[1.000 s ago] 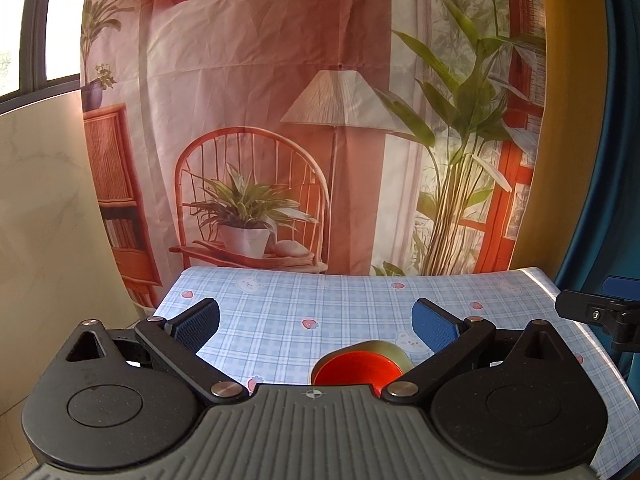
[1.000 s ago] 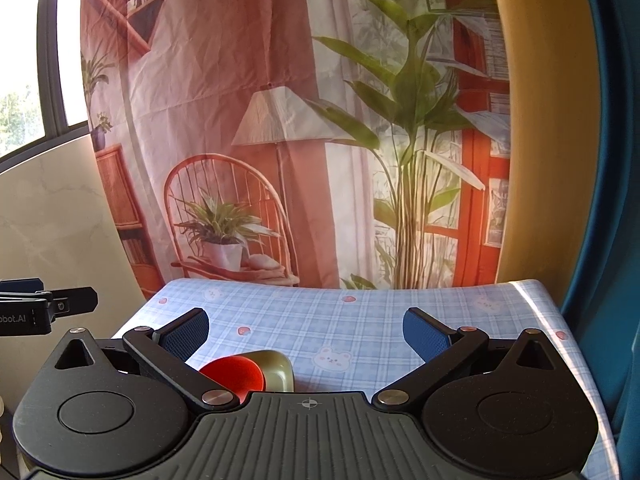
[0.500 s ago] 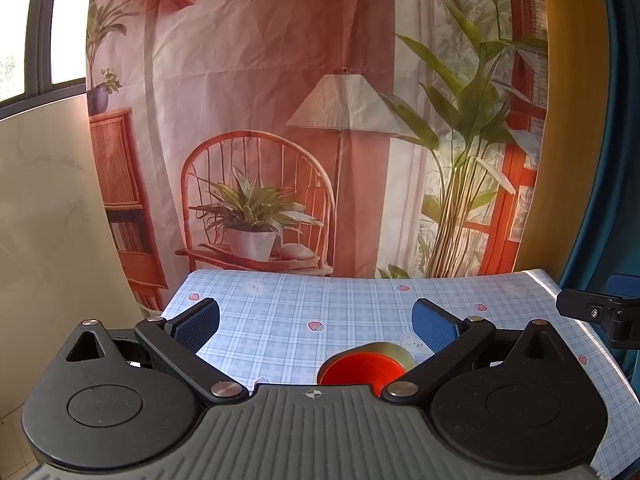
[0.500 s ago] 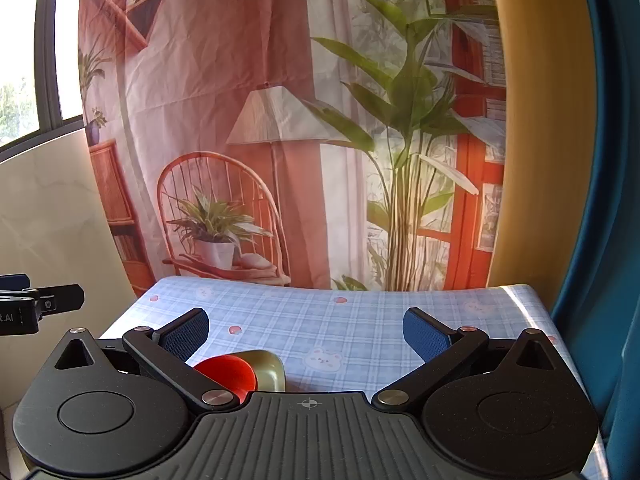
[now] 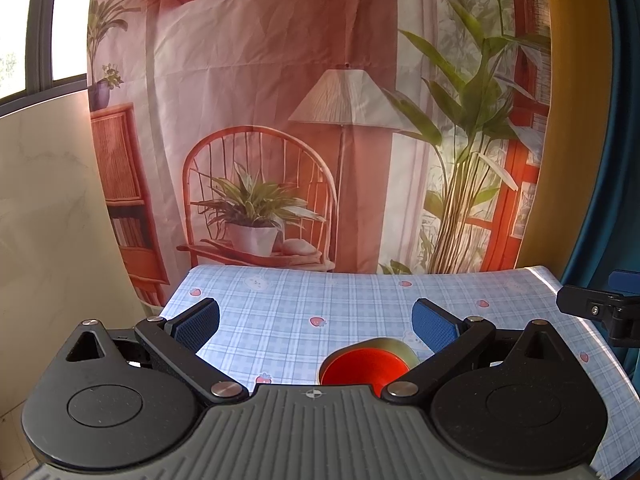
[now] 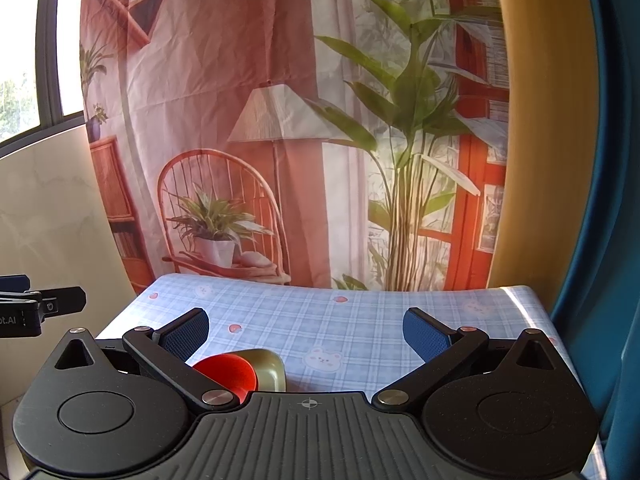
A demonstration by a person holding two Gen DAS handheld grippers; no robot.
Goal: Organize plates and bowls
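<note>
A red bowl point(image 5: 365, 369) sits inside an olive-gold dish point(image 5: 394, 347) on the blue checked tablecloth point(image 5: 304, 304), near the table's front edge. My left gripper point(image 5: 316, 320) is open and empty, held above the table; the bowl lies low between its fingers, close to the right finger. In the right wrist view the red bowl point(image 6: 228, 372) and the gold dish point(image 6: 269, 367) lie low left, beside the left finger. My right gripper point(image 6: 306, 330) is open and empty. The gripper bodies hide the near parts of both dishes.
A printed backdrop point(image 5: 320, 120) hangs behind the table's far edge. A blue curtain point(image 6: 608, 200) hangs at the right. A pale wall point(image 5: 48, 200) stands at the left. Each gripper's tip shows at the edge of the other's view point(image 5: 596, 312) point(image 6: 36, 308).
Both views have shifted a little, so the table and backdrop sit slightly lower and further right in frame. The bowl and dish have not moved on the table. Both grippers stay open.
</note>
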